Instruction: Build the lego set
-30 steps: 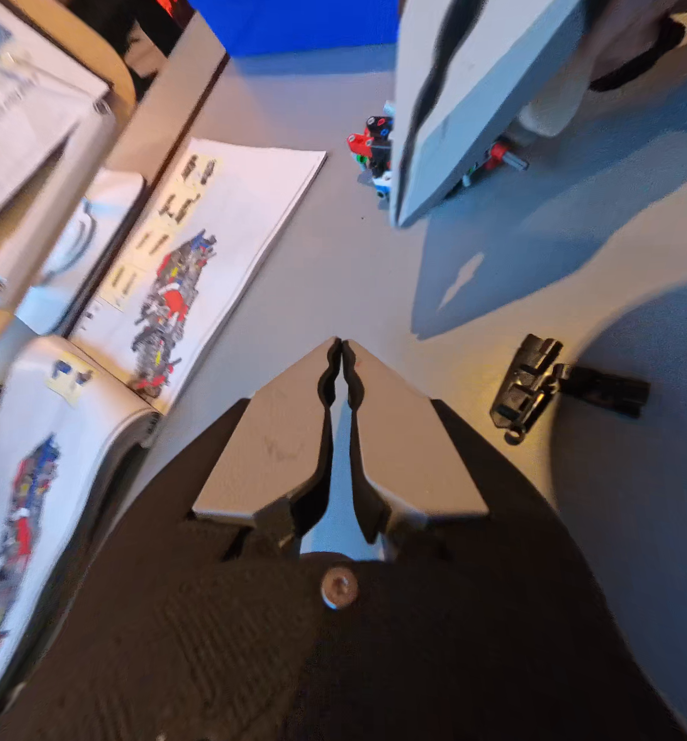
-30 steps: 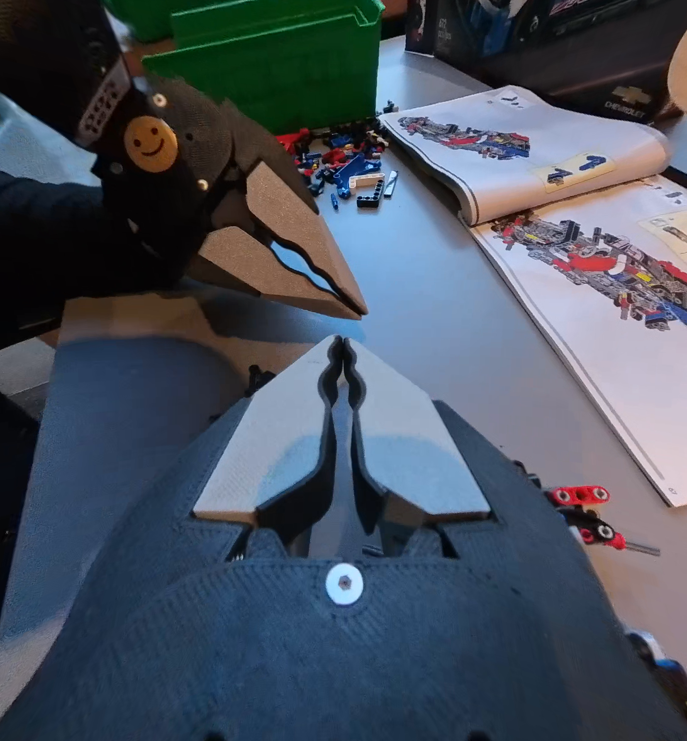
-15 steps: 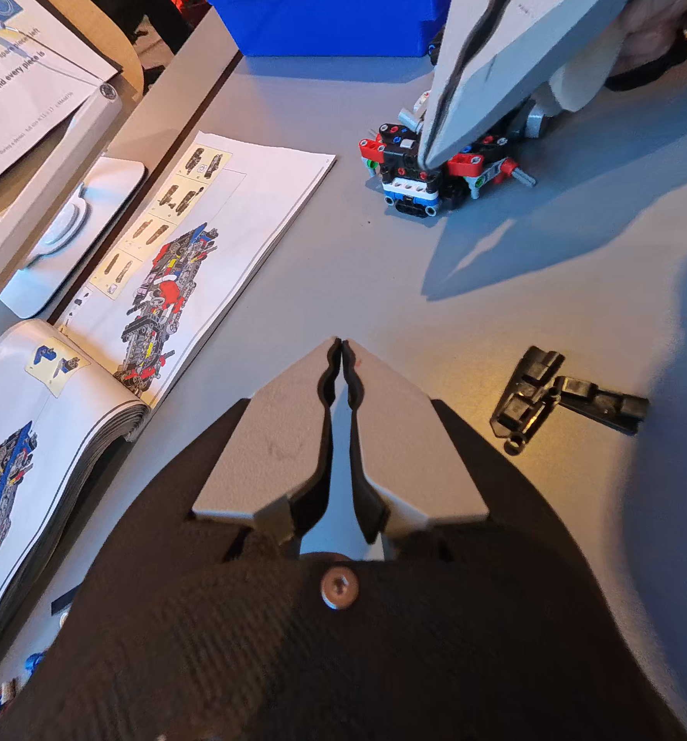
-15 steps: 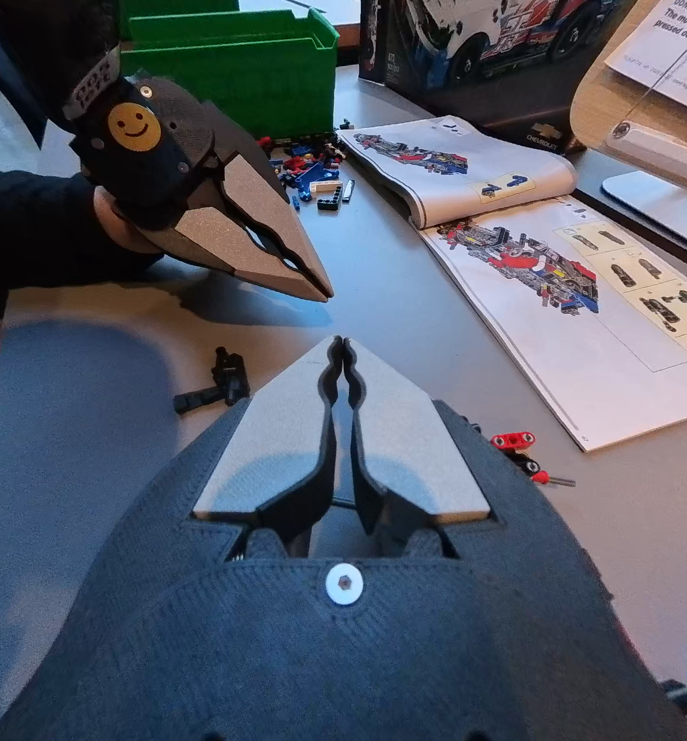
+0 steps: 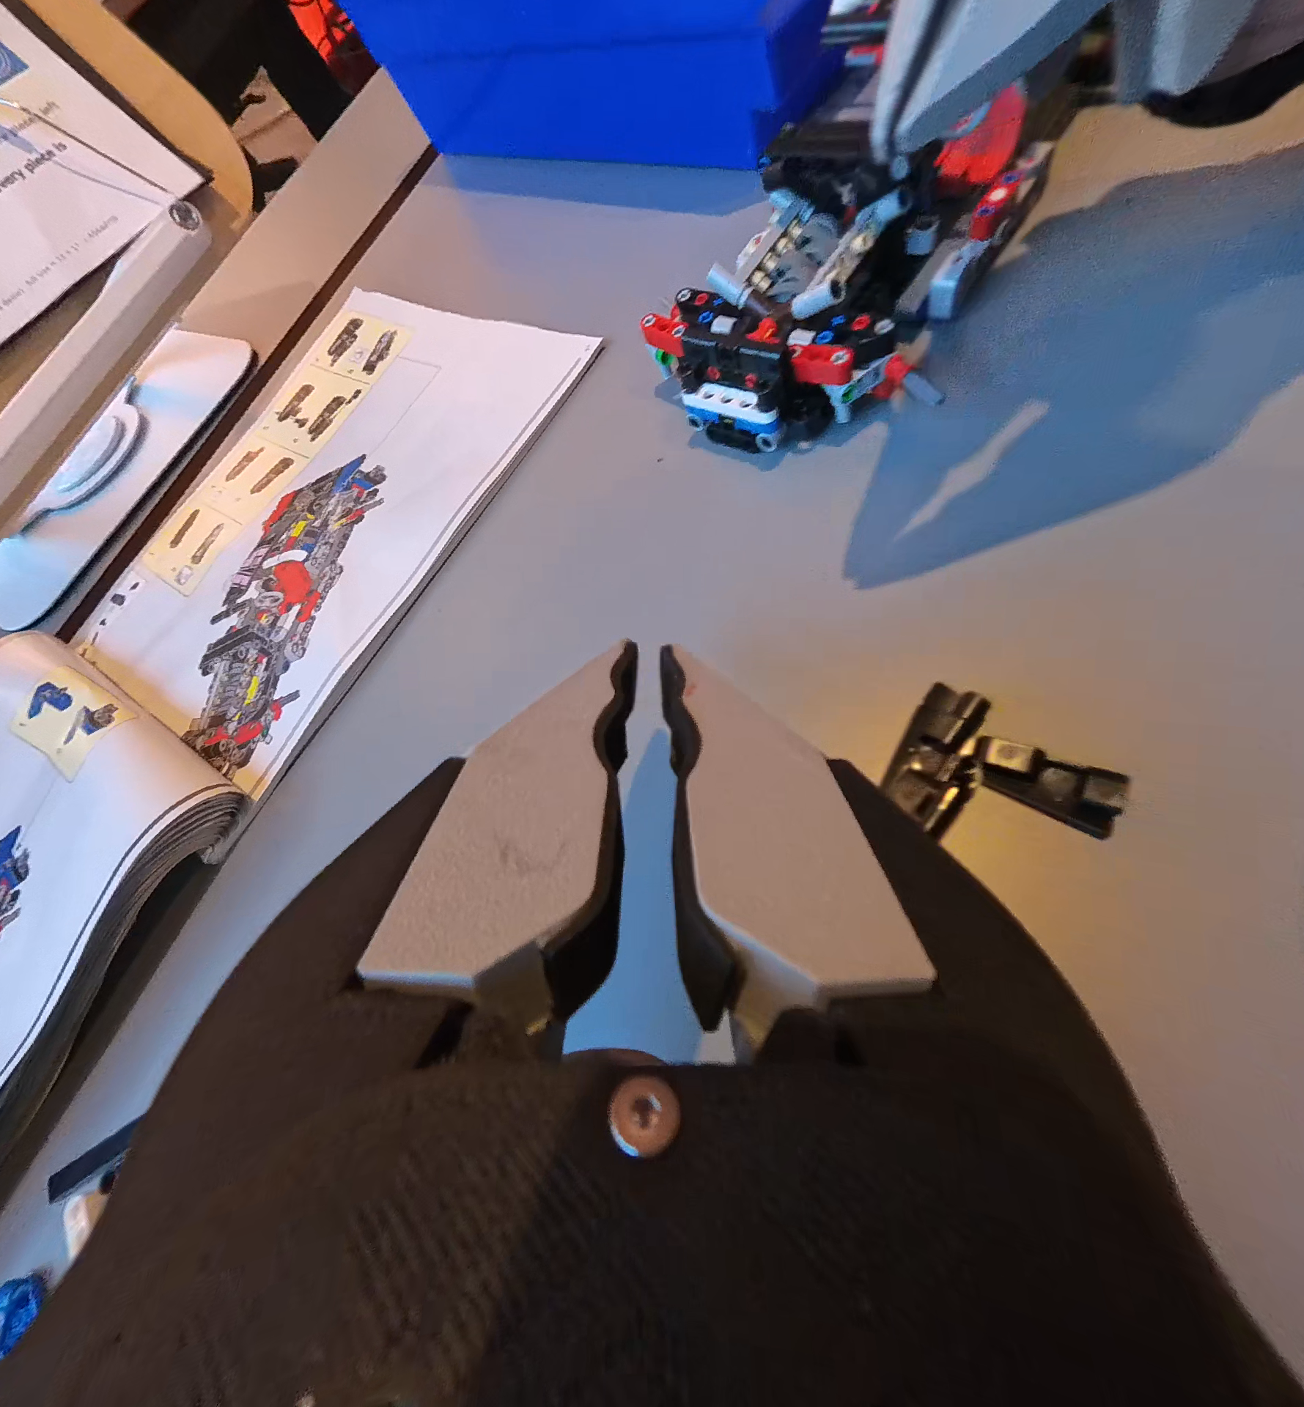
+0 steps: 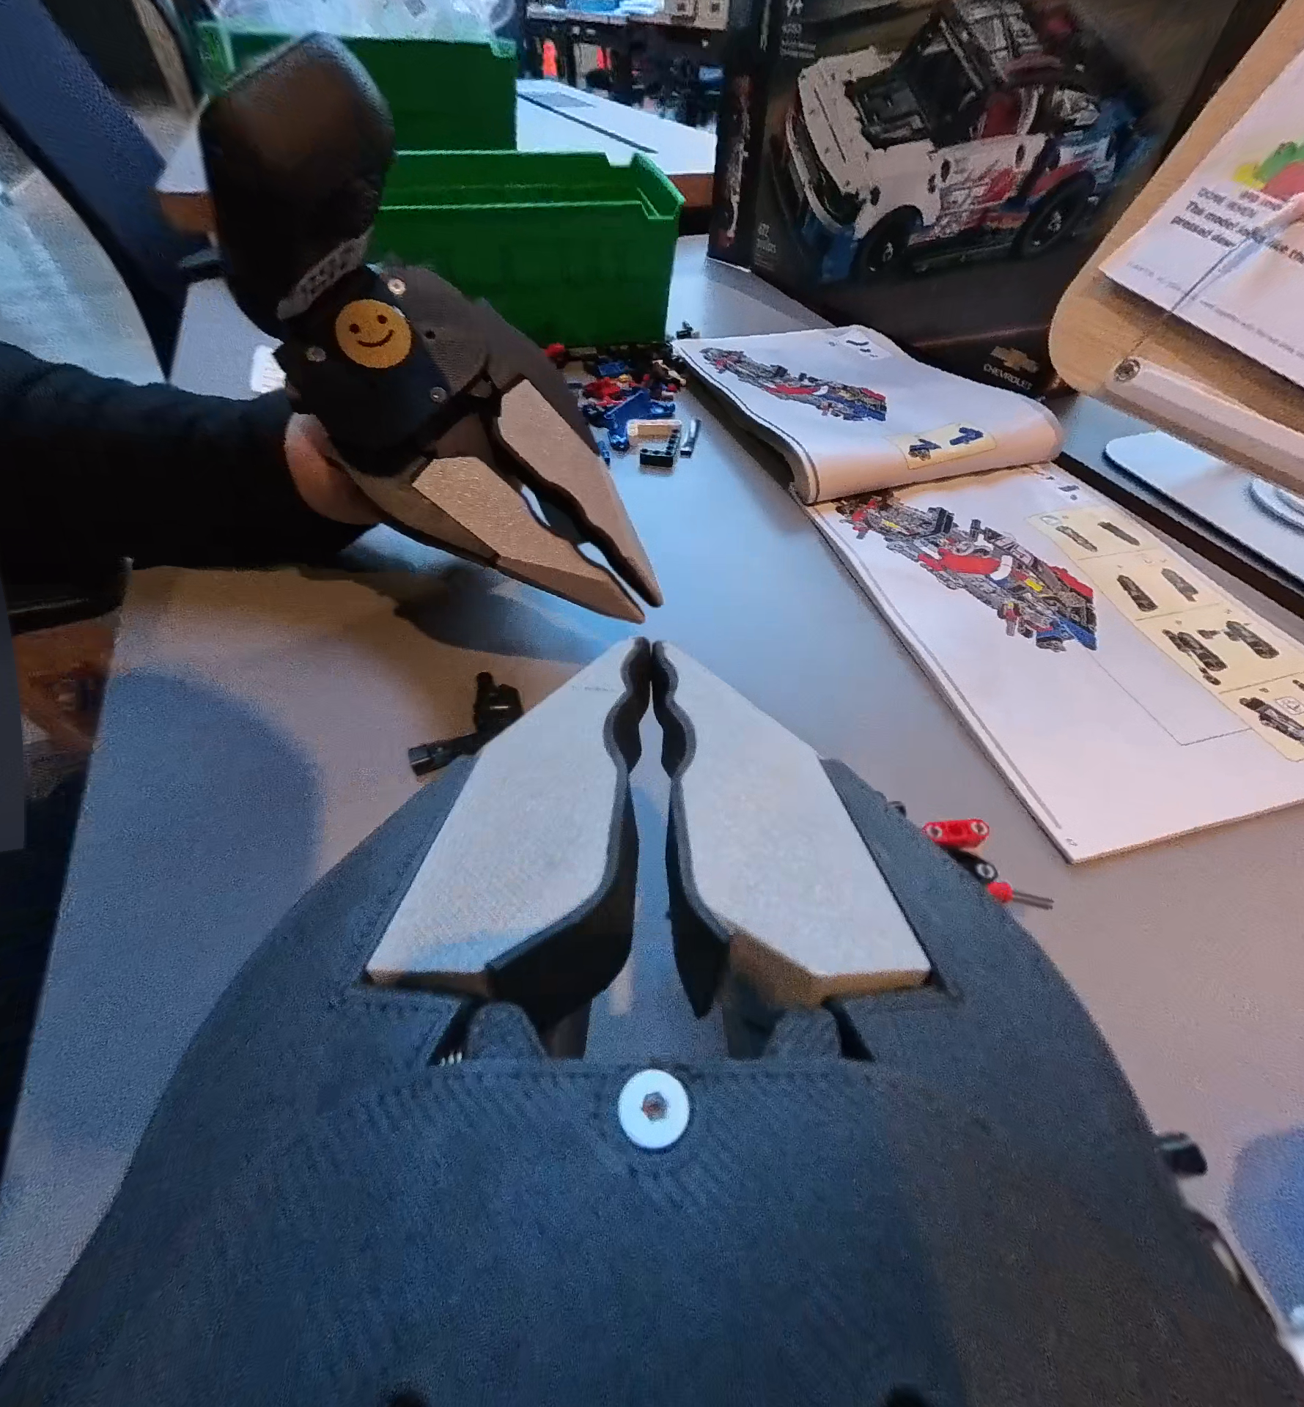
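Half-built lego car point(image 5: 824, 320) on the grey table point(image 5: 709, 548), now seen whole where a second ago the right gripper point(image 6: 648, 647) covered it; lifted clear, fingers together, empty. Suggests a finished press and a hunt for the next part. Left gripper point(image 5: 648, 651) barely parted, empty, beside a black piece point(image 5: 999, 761). Open manual point(image 5: 374, 472) left; loose bricks point(image 6: 633, 411) by the green bin point(image 6: 527, 244). Nothing blocking.

Cool, dim light casts hard-edged blue shadows on the grey table point(image 5: 709, 548) ahead of my jaws, a warm yellow patch glows to their right, and the wide lens bends and smears the edges.
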Tool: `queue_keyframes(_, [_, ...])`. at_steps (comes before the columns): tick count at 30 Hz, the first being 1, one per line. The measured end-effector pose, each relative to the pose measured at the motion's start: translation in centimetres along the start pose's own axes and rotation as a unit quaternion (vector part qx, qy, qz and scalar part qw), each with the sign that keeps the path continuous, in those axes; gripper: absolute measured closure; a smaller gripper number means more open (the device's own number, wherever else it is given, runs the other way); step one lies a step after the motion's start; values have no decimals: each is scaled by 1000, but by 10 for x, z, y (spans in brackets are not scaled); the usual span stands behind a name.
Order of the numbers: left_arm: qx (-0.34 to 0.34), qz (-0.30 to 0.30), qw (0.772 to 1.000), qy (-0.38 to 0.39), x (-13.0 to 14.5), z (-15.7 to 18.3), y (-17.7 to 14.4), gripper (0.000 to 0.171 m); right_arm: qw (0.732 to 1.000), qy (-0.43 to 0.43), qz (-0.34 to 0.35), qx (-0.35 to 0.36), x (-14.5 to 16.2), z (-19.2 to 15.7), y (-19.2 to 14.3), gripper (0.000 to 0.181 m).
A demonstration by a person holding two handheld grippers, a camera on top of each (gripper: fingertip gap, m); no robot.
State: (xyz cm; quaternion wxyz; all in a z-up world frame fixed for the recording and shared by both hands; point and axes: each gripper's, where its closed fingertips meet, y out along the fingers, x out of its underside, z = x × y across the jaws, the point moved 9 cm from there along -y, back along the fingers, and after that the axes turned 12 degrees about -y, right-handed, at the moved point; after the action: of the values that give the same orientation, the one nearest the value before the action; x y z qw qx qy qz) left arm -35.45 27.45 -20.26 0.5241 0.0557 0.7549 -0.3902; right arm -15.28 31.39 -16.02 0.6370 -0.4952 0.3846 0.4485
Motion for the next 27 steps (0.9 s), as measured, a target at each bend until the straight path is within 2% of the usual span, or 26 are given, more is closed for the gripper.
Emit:
queue_keyframes(3, [13, 5, 1000, -4, -2, 11, -5, 167, 1000, -4, -1, -17, -3, -23, -32, 180])
queue_keyframes(4, [16, 6, 1000, -3, -2, 15, -6, 167, 1000, -2, -9, -27, -3, -35, -45, 169])
queue_keyframes(5, [17, 5, 1000, 0, -1, 19, -8, 167, 999, -2, -23, -44, -2, -48, -58, 169])
queue_keyframes(8, [16, 2, 1000, 15, 0, 30, -13, 167, 993, -10, -94, -68, 9, -94, -93, 167])
queue_keyframes(12, [22, 6, 999, 29, -5, 45, -22, 167, 970, -25, -219, -101, 45, -154, -121, 167])
queue_keyframes(15, [28, 11, 999, 41, -11, 59, -31, 167, 955, 0, -278, -105, 73, -177, -131, 169])
queue_keyframes(17, [31, 15, 998, 48, -14, 68, -37, 167, 950, 31, -288, -114, 84, -189, -134, 169])
queue_keyframes(27, [64, 17, 997, 47, -9, 101, -63, 166, 918, 77, -376, -97, 106, -231, -131, 176])
